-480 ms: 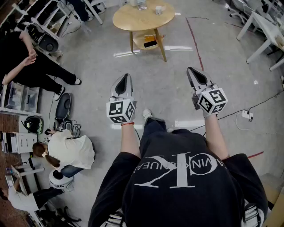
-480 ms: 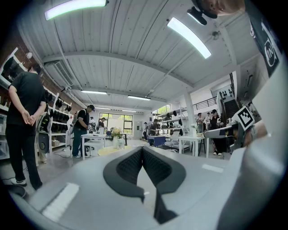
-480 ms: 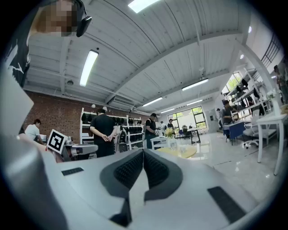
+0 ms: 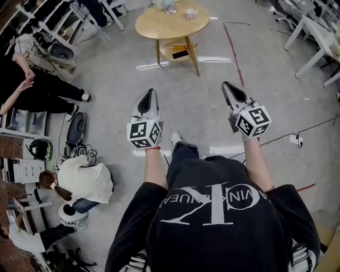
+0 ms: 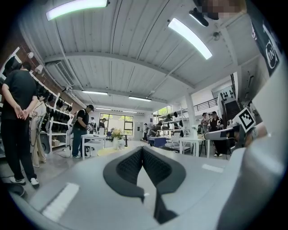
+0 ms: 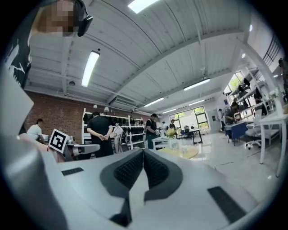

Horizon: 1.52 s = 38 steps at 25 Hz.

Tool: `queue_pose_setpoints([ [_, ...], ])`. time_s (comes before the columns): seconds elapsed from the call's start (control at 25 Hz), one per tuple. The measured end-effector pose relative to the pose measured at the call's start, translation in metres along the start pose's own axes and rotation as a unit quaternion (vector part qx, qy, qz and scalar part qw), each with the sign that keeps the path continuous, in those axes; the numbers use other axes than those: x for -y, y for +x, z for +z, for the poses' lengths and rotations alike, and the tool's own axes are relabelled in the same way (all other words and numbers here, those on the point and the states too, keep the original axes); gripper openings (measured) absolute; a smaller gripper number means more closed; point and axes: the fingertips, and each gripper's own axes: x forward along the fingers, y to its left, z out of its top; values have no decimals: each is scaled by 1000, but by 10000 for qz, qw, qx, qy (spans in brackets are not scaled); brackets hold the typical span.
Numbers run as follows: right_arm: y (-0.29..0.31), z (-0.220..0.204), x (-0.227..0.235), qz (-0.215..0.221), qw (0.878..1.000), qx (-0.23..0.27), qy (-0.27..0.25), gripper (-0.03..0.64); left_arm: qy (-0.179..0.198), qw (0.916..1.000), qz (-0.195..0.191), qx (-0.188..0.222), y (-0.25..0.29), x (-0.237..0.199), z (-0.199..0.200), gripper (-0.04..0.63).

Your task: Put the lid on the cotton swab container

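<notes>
Two tongs reach out level over the grey floor (image 4: 202, 106) in the head view: the left tongs (image 4: 149, 94) and the right tongs (image 4: 232, 90), each pinched fully together with nothing in it. Well ahead of them stands a round wooden table (image 4: 154, 24). A clear vessel (image 4: 169, 5) on it is cut off by the top edge, and a small white thing (image 4: 189, 13) sits near it (both are too small to tell whether either is the cotton swab container or its lid). A dark flat item (image 4: 179, 52) lies on the table's lower shelf.

In the left gripper view the left tongs (image 5: 142, 152) meet along one seam, empty. Beyond them only a sliver of the table (image 5: 109, 150) shows, with the clear vessel (image 5: 115, 139) blurred and small.

In the right gripper view the right tongs (image 6: 143, 155) are likewise closed on nothing. The table (image 6: 186, 152) peeks out past them, and the clear vessel (image 6: 172, 137) holds flowers.
</notes>
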Motion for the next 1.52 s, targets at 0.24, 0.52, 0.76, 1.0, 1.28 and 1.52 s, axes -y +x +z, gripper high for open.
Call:
queue_pose_setpoints([
  [0.24, 5, -1, 6, -23, 10000, -2, 46, 17, -125, 9999, 4, 74, 8, -1, 2, 12],
  [0.52, 30, -9, 25, -168, 9996, -22, 232, 18, -239, 9995, -201, -17, 38, -14, -13, 13],
  [0.76, 71, -18, 58, -221, 9985, -128, 486, 101, -426, 9982, -401, -115, 93, -29, -27, 104],
  [1.0, 119, -23, 95, -459, 9965, -282, 635, 104, -564, 9964, -557, -312, 157, -60, -33, 124],
  [1.28, 167, -23, 136, -768, 9936, -289, 780, 106, -577, 9940, -867, -337, 232, -83, -27, 130],
  [1.52, 206, -23, 159, -932, 9920, -325, 788, 106, -599, 9924, -1012, -360, 279, -109, -29, 133],
])
